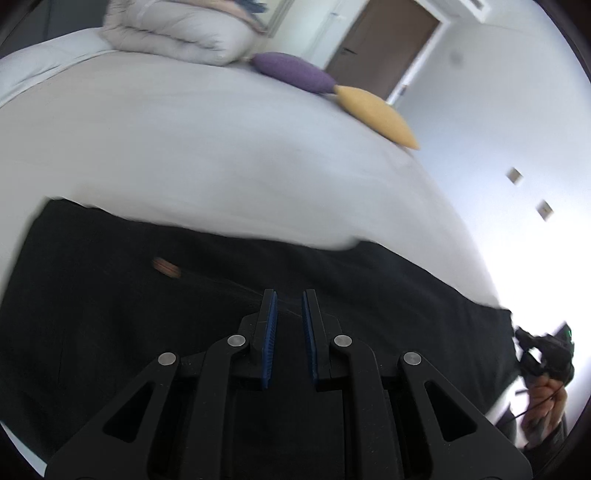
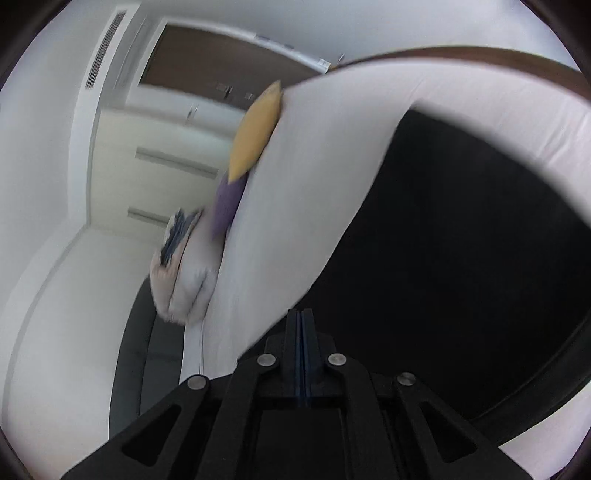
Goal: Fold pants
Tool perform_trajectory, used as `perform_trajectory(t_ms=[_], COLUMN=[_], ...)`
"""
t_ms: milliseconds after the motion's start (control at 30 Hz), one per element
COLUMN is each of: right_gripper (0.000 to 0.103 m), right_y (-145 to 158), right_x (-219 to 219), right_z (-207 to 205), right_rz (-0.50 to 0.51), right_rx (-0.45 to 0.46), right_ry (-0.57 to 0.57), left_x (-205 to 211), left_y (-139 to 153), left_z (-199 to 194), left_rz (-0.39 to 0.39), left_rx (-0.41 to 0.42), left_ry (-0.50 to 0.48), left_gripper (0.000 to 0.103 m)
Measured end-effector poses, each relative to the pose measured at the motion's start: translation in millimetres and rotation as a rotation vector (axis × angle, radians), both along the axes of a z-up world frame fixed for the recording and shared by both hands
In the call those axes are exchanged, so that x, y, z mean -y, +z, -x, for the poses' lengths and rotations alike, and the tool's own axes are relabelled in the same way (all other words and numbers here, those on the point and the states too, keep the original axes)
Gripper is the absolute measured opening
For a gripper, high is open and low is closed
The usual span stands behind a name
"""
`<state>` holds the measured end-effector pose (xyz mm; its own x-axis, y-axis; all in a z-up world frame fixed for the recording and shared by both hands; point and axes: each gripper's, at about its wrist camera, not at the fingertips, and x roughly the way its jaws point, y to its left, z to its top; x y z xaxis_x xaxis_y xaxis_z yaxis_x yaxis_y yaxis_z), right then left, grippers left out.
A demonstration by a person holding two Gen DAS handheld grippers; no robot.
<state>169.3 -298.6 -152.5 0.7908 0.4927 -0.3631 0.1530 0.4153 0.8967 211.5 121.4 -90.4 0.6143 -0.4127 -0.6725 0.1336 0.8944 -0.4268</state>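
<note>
The black pants (image 1: pixel 147 314) lie spread across the near part of a white bed (image 1: pixel 221 147). A small copper button or tag (image 1: pixel 166 266) shows on them. My left gripper (image 1: pixel 289 295) is open, its blue pads a small gap apart, just above the black fabric with nothing between them. In the right wrist view the pants (image 2: pixel 461 258) fill the right side. My right gripper (image 2: pixel 301 314) has its jaws pressed together over the pants' edge; whether fabric is pinched between them cannot be told. The right gripper and the hand holding it also show at the left wrist view's right edge (image 1: pixel 546 350).
A folded pale duvet (image 1: pixel 177 33), a purple cushion (image 1: pixel 291 72) and a yellow cushion (image 1: pixel 376 114) lie at the far side of the bed. A brown door (image 1: pixel 384 48) and white walls stand behind. In the right wrist view the bed's dark frame (image 2: pixel 535 387) curves along the edge.
</note>
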Motion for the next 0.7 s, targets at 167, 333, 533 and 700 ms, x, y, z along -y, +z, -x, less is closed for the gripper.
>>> perform_trajectory(t_ms=[167,333,533,700], right_gripper=[0.008,0.0,0.0,0.0], right_y=[-41,-57,-58,-44], right_x=[-99,-47,75,157], right_z=[-19,10,81,144], right_rz=[0.05,0.018,0.036,0.022], right_rx=[-0.087,-0.086,-0.089,-0.09], right_ry=[0.278,0.133,-0.205,-0.431], left_x=[95,84,65,59], left_y=[-24,-45,-53,-70], left_z=[46,58,66,78], left_rz=[-0.096,-0.009,0.036,0.035], left_rx=[-0.028,-0.042,-0.04,-0.041], left_ry=[-0.146,-0.133,-0.134,-0.136], left_gripper=[0.013,0.013,0.013,0.013])
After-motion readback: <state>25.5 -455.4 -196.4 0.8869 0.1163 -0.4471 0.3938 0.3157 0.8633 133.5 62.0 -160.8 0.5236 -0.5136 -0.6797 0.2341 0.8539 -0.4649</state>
